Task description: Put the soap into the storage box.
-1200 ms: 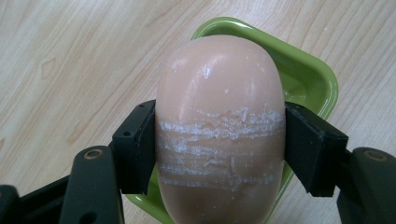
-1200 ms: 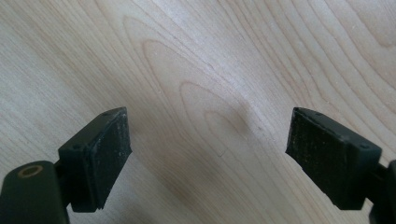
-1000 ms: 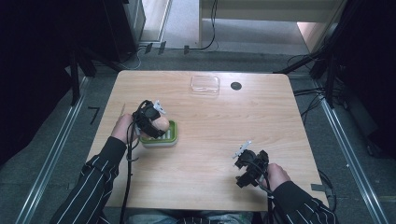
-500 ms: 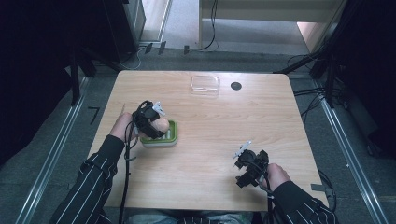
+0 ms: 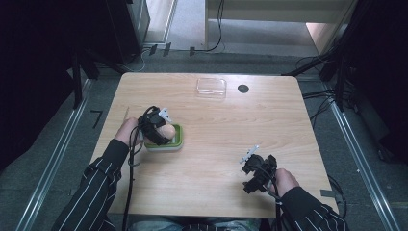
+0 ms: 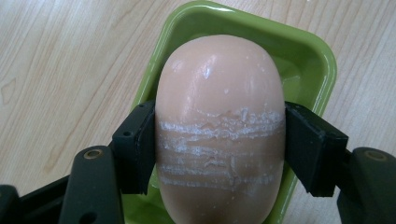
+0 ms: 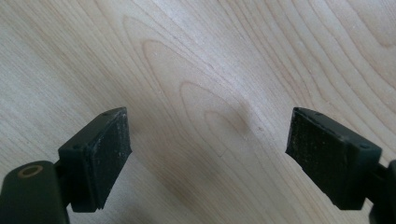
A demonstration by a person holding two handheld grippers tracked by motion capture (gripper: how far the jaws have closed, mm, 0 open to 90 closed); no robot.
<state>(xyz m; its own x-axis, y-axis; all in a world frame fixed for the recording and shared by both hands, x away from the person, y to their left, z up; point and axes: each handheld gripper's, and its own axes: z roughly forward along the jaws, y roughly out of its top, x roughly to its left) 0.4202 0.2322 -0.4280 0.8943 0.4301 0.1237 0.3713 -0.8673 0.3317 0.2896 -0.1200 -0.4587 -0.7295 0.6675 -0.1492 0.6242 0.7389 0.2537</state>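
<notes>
Nothing has shifted: my left gripper (image 6: 219,149) clamps the peach soap (image 6: 219,130) over the green dish (image 6: 299,60), white scuffs visible close up; my right gripper (image 7: 208,158) gapes empty.

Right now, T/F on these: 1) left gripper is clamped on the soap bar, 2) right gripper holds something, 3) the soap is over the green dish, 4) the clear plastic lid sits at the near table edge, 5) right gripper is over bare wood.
1. True: the left gripper has both pads pressed on the sides of the soap bar.
2. False: the right gripper has its jaws apart with nothing between them.
3. True: the green dish lies right under the soap.
4. False: the clear plastic lid sits near the far edge, beside a black round hole.
5. True: plain table wood lies below its jaws.
</notes>
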